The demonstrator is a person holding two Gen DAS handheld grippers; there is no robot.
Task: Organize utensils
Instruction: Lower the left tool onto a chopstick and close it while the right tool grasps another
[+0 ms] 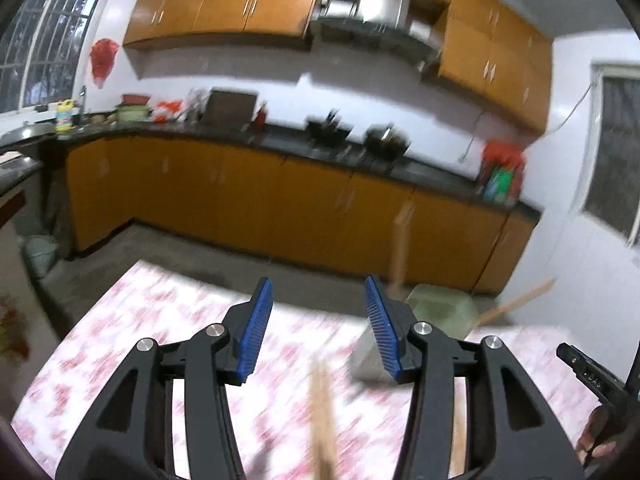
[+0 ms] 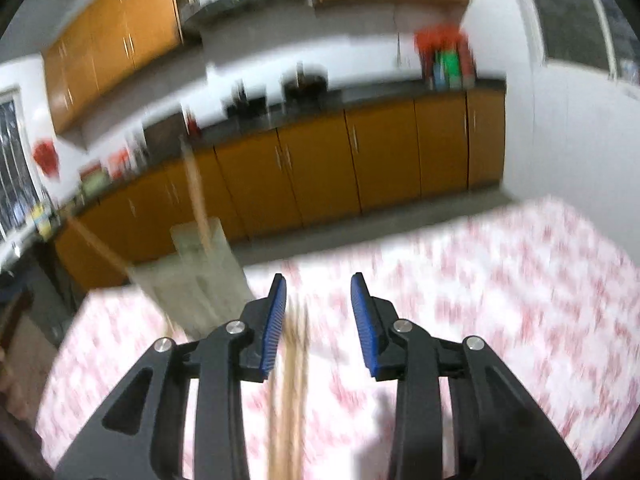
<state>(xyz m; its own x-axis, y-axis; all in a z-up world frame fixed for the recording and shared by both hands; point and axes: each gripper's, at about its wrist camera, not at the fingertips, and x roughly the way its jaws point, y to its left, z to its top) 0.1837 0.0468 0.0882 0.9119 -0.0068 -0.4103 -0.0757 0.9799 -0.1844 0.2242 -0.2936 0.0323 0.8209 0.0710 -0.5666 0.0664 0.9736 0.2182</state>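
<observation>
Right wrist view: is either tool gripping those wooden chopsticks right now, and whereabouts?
Nothing is held. The right tool is open, with chopsticks lying loose between its fingers; the left tool is open too.

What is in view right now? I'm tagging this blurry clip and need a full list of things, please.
Table cloth: one, white with red pattern, covers the table under both claws.
Utensil holder: one, pale translucent, on the table's far edge.
Chopsticks in holder: at least two, light wood, sticking up and leaning out.
Chopsticks on the cloth: a blurred pair, light wood, lying between the right claw's fingers.
Cabinets: orange, above and below a dark counter.
Range hood: one, metallic, between the upper cabinets.
Windows: two, at left and right walls.
Left claw: black with blue pads, open, empty.
Right claw: black with blue pads, open.
</observation>
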